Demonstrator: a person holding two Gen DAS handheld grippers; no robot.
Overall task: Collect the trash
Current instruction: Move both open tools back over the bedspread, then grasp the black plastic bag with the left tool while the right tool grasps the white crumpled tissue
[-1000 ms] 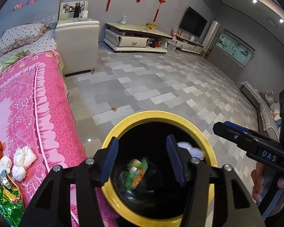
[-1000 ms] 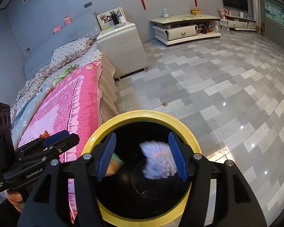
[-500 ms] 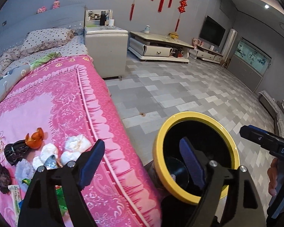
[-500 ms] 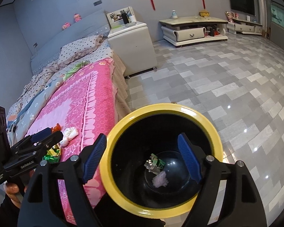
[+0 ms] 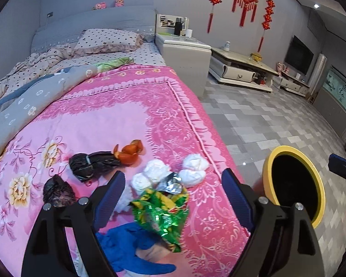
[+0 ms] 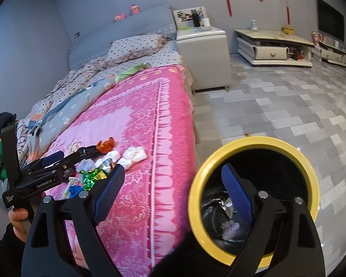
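Trash lies in a heap on the pink bedspread point(image 5: 108, 120): a green snack wrapper point(image 5: 163, 212), crumpled foil point(image 5: 170, 182), white tissue balls point(image 5: 193, 168), orange peel point(image 5: 129, 152) and two black bags point(image 5: 92, 164). My left gripper point(image 5: 173, 191) hovers above the heap, its jaws opening, with nothing gripped. The black bin with a yellow rim point(image 6: 253, 142) stands on the floor beside the bed, with foil point(image 6: 227, 204) and a tissue point(image 6: 229, 227) inside. My right gripper point(image 6: 173, 189) hangs over the bed's edge and the bin, jaws opening and empty.
A blue crumpled item point(image 5: 131, 247) lies nearest to me on the bed. A grey quilt point(image 5: 34, 101) and a dotted pillow point(image 5: 108, 40) fill the far end. A white bedside cabinet point(image 5: 184, 53) and a low TV stand point(image 5: 240, 69) stand on the grey tiled floor point(image 5: 265, 120).
A green wrapper and a white tissue dropped from the grippers into the bin. Both grippers opened wider and swung left, from above the bin towards the bed.
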